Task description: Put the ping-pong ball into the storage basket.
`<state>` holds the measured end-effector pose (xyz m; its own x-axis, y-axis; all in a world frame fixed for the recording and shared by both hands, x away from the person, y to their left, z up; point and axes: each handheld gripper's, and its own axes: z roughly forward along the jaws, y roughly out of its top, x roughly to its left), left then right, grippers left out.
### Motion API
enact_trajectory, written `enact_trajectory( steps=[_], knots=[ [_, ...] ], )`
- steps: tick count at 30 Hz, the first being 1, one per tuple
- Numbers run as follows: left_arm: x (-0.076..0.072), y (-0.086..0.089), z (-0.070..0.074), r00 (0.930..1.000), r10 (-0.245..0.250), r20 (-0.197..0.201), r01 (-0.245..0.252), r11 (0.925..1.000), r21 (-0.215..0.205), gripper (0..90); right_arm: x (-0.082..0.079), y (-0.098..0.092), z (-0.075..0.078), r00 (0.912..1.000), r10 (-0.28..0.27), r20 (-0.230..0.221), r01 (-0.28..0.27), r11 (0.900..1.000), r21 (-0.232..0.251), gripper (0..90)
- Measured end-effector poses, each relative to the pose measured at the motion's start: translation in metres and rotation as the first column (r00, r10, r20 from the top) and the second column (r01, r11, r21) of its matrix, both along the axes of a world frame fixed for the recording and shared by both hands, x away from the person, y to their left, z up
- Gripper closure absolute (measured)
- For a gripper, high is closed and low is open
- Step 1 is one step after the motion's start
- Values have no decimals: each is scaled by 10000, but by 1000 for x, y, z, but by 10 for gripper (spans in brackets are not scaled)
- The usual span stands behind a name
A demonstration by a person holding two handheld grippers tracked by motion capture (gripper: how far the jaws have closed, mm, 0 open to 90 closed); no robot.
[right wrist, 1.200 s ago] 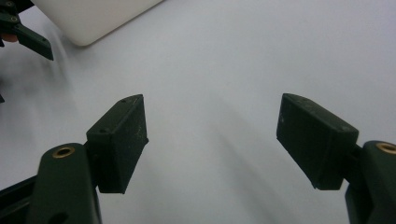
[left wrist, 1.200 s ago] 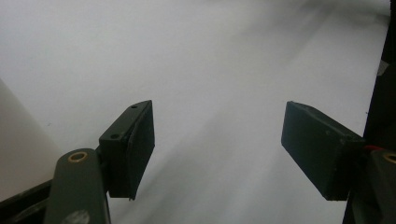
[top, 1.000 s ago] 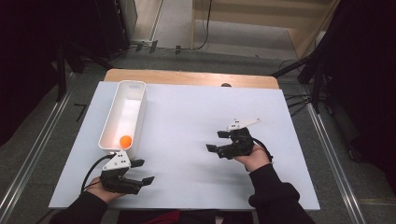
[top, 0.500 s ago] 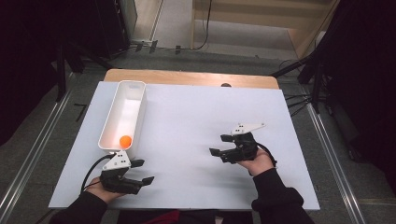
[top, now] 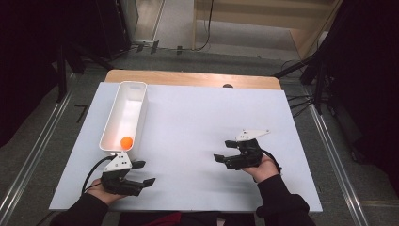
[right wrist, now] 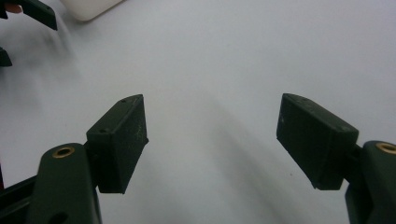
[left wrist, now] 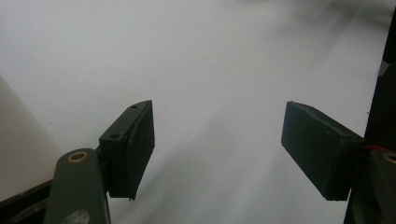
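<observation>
Jaws wide, empty, both grippers | right gripper point(top: 221, 159) drawn nearer person | left gripper point(top: 143, 173) unmoved

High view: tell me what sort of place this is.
Probably a lab or studio set up for recording: a white table ringed by dark stands and floor cables, a person holding the left gripper and right gripper, and a white bin with an orange ball.

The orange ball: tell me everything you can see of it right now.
The orange ball is small, round and plain bright orange, smooth-looking; its material cannot be told. It lies inside the long white bin, at the end nearest the person, resting on the bin's floor close to the end wall. Neither gripper touches it: the left gripper sits on the table just in front of that end of the bin, outside it, jaws open and empty.
</observation>
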<state>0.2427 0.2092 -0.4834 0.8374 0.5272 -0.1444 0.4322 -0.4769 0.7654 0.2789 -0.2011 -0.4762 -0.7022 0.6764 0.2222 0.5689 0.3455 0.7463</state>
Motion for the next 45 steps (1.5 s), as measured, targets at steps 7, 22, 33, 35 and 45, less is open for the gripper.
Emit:
enact_trajectory(
  steps=[7,22,33,35,45],
  knots=[
    [0,0,0,10000,-9,4,9,10000,-1,264,-7,-6,-1,9999,-136,-75,136,9999,-83,233],
    [0,0,0,10000,-30,10,30,10000,70,264,-21,-22,-6,9985,-535,-108,534,9985,-74,233],
    [0,0,0,10000,-18,-13,18,10000,76,264,-30,-32,-11,9971,-739,-197,738,9973,-60,233],
    [0,0,0,10000,-21,-23,21,10000,64,264,-31,-34,-12,9966,-800,-174,799,9968,-81,233],
    [0,0,0,10000,-9,-2,9,10000,67,264,-41,-40,-16,9954,-951,-137,950,9954,-86,233]
  ],
)
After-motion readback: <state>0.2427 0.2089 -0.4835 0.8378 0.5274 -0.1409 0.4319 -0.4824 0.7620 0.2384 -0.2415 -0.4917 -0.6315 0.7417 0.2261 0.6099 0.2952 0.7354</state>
